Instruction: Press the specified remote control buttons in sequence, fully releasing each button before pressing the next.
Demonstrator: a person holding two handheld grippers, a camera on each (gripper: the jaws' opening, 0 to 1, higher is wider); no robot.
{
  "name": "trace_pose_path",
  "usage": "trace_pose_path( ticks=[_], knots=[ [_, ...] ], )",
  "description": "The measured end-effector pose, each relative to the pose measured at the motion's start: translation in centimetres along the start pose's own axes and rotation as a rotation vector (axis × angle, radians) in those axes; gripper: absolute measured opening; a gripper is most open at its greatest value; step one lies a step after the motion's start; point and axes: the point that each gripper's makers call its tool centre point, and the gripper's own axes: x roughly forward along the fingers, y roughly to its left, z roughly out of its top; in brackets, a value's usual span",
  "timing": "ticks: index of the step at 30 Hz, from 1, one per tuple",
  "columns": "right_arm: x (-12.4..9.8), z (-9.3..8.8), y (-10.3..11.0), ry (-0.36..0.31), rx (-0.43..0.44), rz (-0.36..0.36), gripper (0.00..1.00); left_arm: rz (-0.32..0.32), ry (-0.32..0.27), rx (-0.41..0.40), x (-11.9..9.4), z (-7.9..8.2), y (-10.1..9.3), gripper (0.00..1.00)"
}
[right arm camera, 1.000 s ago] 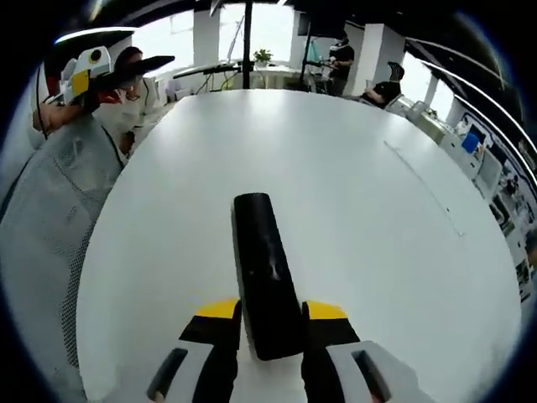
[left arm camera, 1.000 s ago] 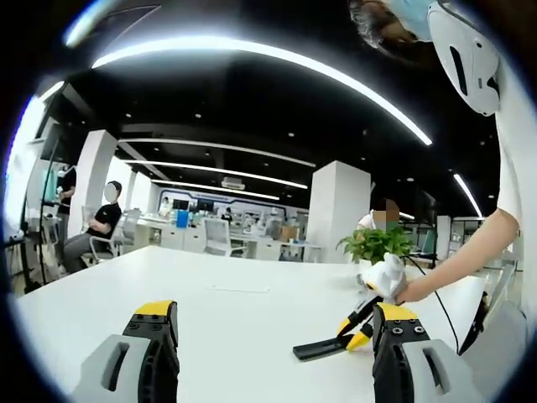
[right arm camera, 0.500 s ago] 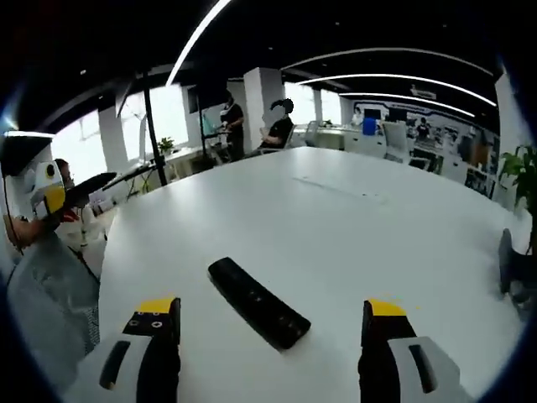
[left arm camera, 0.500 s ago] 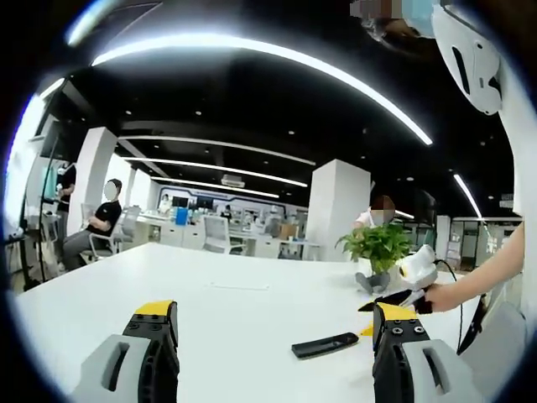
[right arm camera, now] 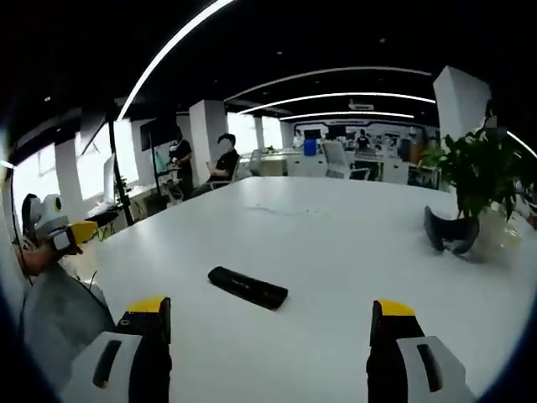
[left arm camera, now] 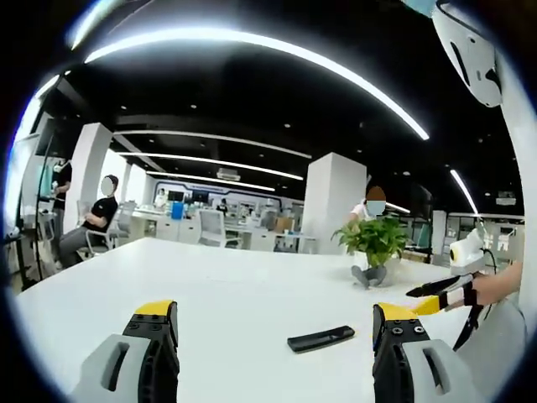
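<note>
Ahead of the left tongs [left arm camera: 268, 332] and right tongs [right arm camera: 267, 332], the white surface [right arm camera: 336, 243] looks smooth and faintly glossy. The black remote [right arm camera: 247, 287] seems matt plastic. All 4 tong tips are yellow-capped grey-and-black plastic.

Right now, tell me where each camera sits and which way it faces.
Left gripper view: rides on the left gripper, jaws wide apart, looking low across the white table toward the slim black remote control and a potted green plant; the right gripper enters from the right, held by a hand.
Right gripper view: rides on the right gripper, jaws wide apart, facing the remote lying flat; the left gripper enters from the left.
Shared: table, remote, plant, each other's gripper.
</note>
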Motion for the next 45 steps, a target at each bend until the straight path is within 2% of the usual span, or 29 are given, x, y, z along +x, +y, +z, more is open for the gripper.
trace_pose_path(
  ticks=[1,5,9,11,14,17,19,22,26,33,38,45],
  knots=[
    [-0.6,0.6,-0.1,-0.023,-0.016,-0.013,0.99,0.003,0.004,-0.002,0.0,-0.1,0.1,1.00],
    [-3.0,0.5,-0.1,-0.047,0.014,-0.050,0.99,-0.007,0.016,0.002,0.2,-0.2,-0.4,1.00],
    [-4.7,-0.6,-0.5,-0.062,0.060,-0.123,0.99,-0.011,0.012,-0.009,0.0,-0.5,0.8,1.00],
    [-4.8,-0.9,-0.1,-0.065,0.082,-0.125,0.99,-0.008,-0.012,-0.016,-0.1,0.0,0.8,1.00],
    [-4.5,-0.8,0.2,-0.077,0.089,-0.123,0.99,-0.013,0.016,-0.026,0.1,-0.5,0.5,1.00],
    [-4.7,-0.1,0.0,-0.127,0.039,-0.108,0.99,-0.023,0.022,-0.012,0.1,-0.5,-0.2,1.00],
    [-4.8,-0.3,0.0,-0.122,0.037,-0.107,0.98,-0.017,0.024,-0.002,0.2,-0.4,-0.4,1.00],
    [-4.9,-0.5,0.4,-0.115,0.038,-0.086,0.91,-0.006,0.029,-0.014,0.2,-0.2,-0.6,1.00],
    [-4.8,-0.3,0.7,-0.110,0.013,-0.084,0.92,0.004,0.008,-0.013,0.1,0.3,-0.6,1.00],
    [-4.8,-0.7,0.7,-0.099,0.084,-0.060,0.92,0.031,-0.048,-0.028,-0.3,1.4,0.0,1.00],
    [-5.0,-1.0,0.0,-0.098,0.146,-0.075,0.91,0.023,-0.061,-0.030,-0.4,1.4,0.1,1.00],
    [-5.0,-1.5,-0.4,-0.085,0.165,-0.083,0.89,0.007,-0.071,-0.030,-0.3,1.7,-0.3,1.00]
  ],
)
